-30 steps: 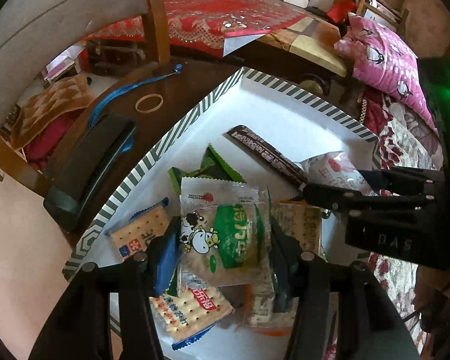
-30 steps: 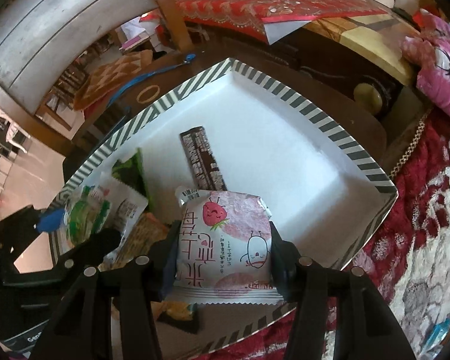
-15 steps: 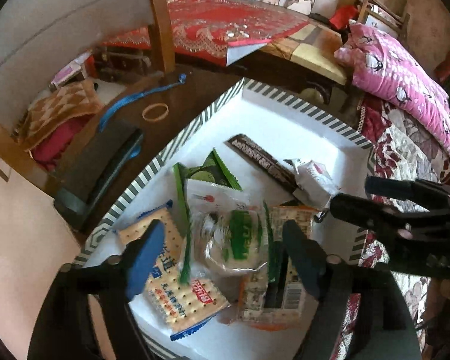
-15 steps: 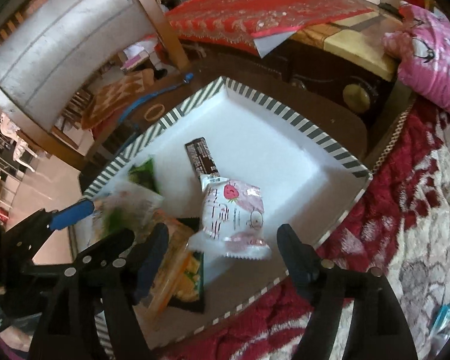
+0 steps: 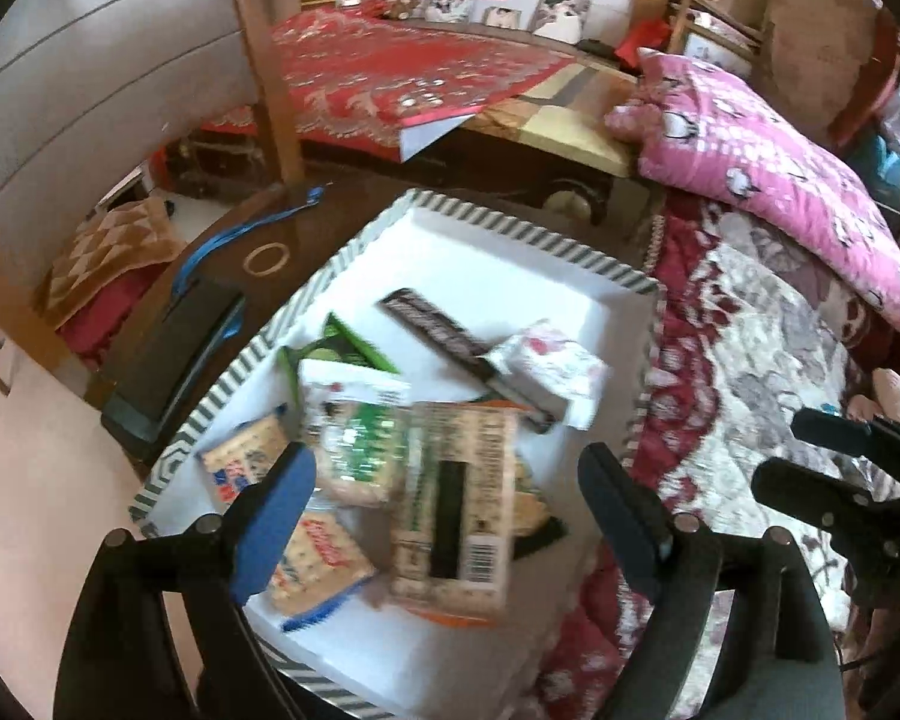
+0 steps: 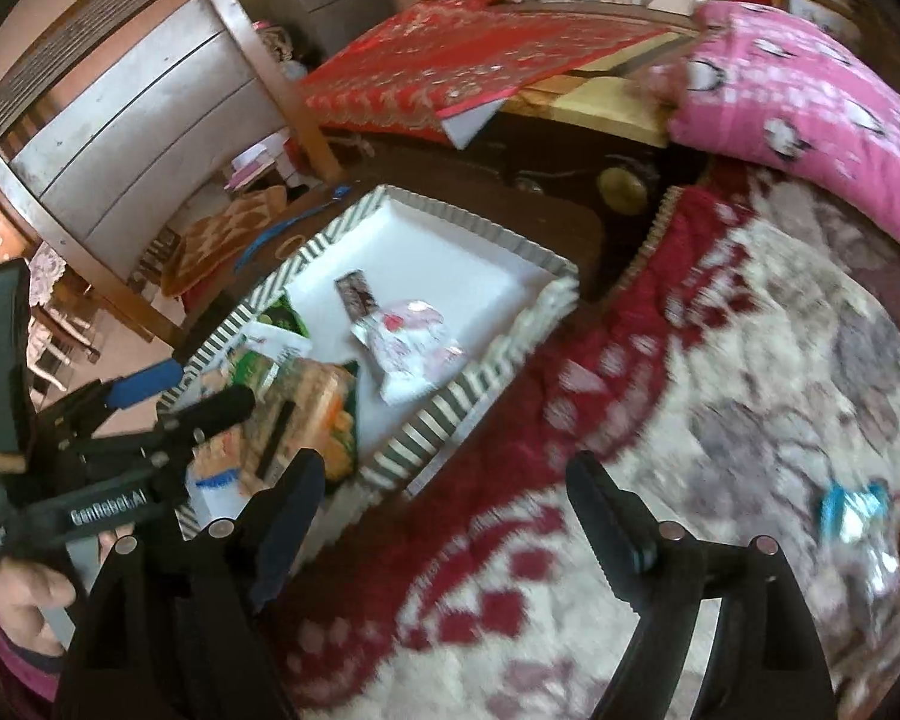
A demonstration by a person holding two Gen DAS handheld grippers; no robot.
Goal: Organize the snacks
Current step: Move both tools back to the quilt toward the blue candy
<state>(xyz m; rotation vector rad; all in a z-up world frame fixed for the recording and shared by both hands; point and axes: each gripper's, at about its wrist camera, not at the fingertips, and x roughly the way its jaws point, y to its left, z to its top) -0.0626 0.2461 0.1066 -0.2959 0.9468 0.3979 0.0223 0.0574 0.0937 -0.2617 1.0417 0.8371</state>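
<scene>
A white tray with a green-striped rim (image 5: 510, 222) (image 6: 450, 402) holds several snack packets. Among them are a green-and-white cow packet (image 5: 360, 438), a tan packet with a barcode (image 5: 456, 498), cracker packets (image 5: 243, 462), a dark chocolate bar (image 5: 444, 330) (image 6: 357, 294) and a pink strawberry packet (image 5: 546, 366) (image 6: 408, 342). My left gripper (image 5: 447, 468) hovers above the tray's near end, jaws opening, holding nothing. My right gripper (image 6: 444, 465) is off the tray over the floral blanket (image 6: 720, 360), jaws opening and empty. A blue-wrapped snack (image 6: 852, 510) lies on the blanket at right.
The tray sits on a dark wooden table (image 5: 342, 204) with a black case (image 5: 174, 354), a rubber band (image 5: 266, 257) and a blue strap (image 5: 228, 237) to its left. A pink pillow (image 5: 780, 180) lies at the right, a chair (image 5: 264, 60) behind.
Both grippers opened and let their packets go: the cow packet and the pink strawberry packet now lie in the tray. Both rose; the right one swung right over the blanket.
</scene>
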